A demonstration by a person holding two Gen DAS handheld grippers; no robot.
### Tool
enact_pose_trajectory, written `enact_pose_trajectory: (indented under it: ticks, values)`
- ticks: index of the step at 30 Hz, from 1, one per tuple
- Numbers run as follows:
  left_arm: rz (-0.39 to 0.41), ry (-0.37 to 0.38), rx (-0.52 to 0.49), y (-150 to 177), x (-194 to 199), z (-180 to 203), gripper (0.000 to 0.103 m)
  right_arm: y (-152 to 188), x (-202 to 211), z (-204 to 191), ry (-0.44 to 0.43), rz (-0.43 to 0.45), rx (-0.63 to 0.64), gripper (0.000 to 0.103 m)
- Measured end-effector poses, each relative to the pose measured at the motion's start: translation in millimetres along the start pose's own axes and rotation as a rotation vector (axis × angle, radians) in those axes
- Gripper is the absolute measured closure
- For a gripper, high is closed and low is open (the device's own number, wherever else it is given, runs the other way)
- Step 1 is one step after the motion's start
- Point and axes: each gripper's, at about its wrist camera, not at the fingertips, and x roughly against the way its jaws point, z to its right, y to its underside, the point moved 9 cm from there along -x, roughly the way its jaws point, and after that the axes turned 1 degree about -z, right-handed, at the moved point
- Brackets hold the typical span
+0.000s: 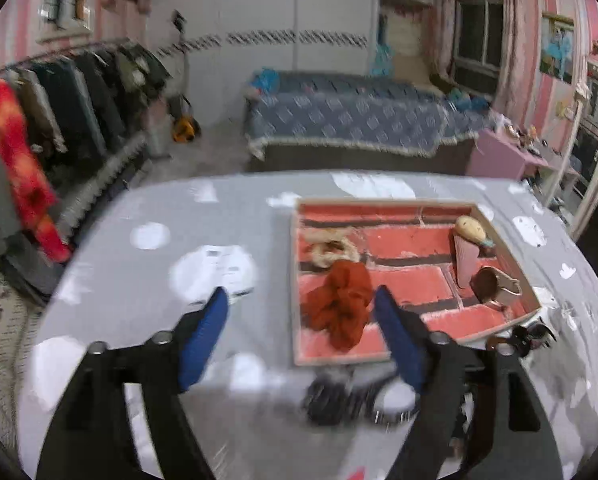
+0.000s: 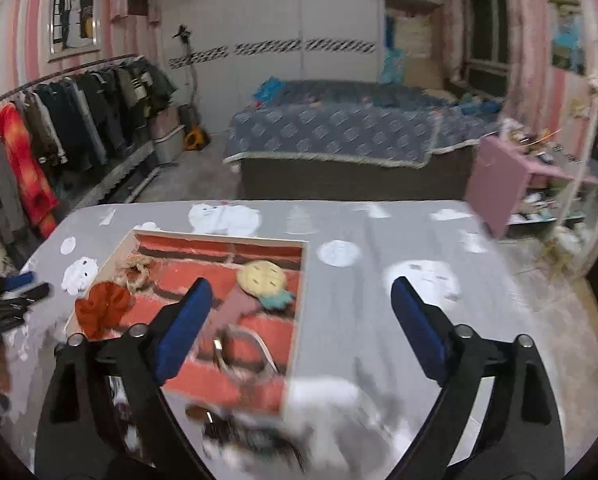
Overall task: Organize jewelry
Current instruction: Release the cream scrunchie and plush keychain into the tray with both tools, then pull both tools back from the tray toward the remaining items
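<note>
Grey cloth: my table wore a grey cover with white cartoon prints; I saw it in both wrist views.
Tray: a shallow tray with a pale rim and a red brick-pattern lining lay on the cloth, ahead and right of my left gripper, ahead and left of my right.
Scrunchie: a rust-red scrunchie lay inside the tray near its left wall, toward the near end.
Braided ring: a tan braided ring lay just beyond the scrunchie, touching or nearly so; I could not tell which.
Comb: a pink comb with a yellow pineapple-shaped head lay toward the tray's right side.
Bracelet: a brown and silver band sat by the comb against the right wall; blur hid its details.
Outside the tray: dark items lay on the cloth at the near edge, and a dark clip-like piece off the near right corner; both were too blurred for me to name.
Left gripper: my left gripper stood wide, blue pads well apart, holding nothing; the scrunchie showed between them.
Right gripper: my right gripper also stood wide and held nothing, its left pad over the tray, its right pad over bare cloth.
Room: a bed with a blue cover stood beyond the table, a clothes rack at left.
</note>
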Motion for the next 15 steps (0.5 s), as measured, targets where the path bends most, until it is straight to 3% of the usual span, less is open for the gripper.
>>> enact_pose_trajectory:
  ticks: [4, 6, 9, 15]
  values:
    - [0.108, -0.046, 0.045, 2.4, 84.5, -19.1, 0.01, 25.1, 70.0, 7.5, 0.094, 0.016, 0.044, 0.008]
    - [0.168, -0.058, 0.073, 3.3, 124.1, -25.7, 0.009, 33.2, 97.1, 8.4, 0.098, 0.029, 0.044, 0.008]
    - [0.223, -0.087, 0.074, 7.1, 157.6, -30.8, 0.008, 45.9, 130.7, 5.8, 0.044, 0.037, -0.022, 0.008]
    - [0.243, -0.107, 0.074, 20.0, 184.3, -30.2, 0.008, 63.3, 183.2, -13.7, 0.009, 0.118, -0.015, 0.007]
